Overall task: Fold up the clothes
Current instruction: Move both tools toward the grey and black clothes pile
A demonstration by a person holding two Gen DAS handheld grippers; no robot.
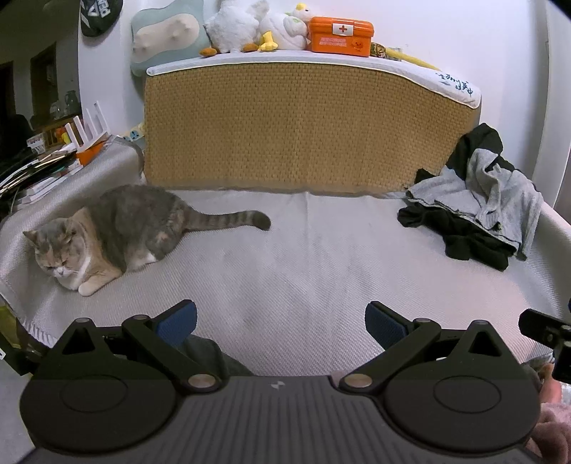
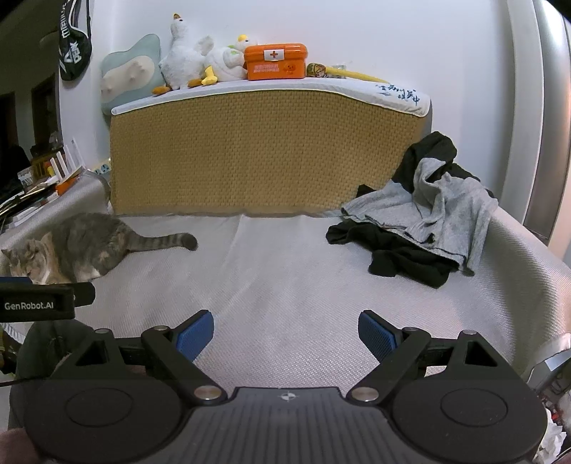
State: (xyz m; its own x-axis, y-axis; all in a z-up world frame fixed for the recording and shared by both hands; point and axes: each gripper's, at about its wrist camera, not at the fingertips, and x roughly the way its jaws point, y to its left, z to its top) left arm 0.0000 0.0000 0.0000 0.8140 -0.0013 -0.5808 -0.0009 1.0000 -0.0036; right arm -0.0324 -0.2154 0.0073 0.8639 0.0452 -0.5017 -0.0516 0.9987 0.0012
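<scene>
On woven bedcover point(image 1: 285, 271), crumpled grey-black clothes point(image 1: 478, 203)

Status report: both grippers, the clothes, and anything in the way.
Left gripper and right gripper open, empty. Clothes pile unfolded, far right. Cat lying on bed's left.

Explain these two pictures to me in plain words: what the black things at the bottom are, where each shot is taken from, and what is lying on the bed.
Each picture comes from a camera on a hand-held gripper, looking forward along its jaws. One view shows the left gripper, the other the right gripper. Both have their blue-padded jaws wide apart and hold nothing. On the grey bed cover a cat lies at the left. At the right is a heap of grey and black clothes, not yet folded. Behind stands a woven panel, with plush toys and an orange first-aid box on top.
</scene>
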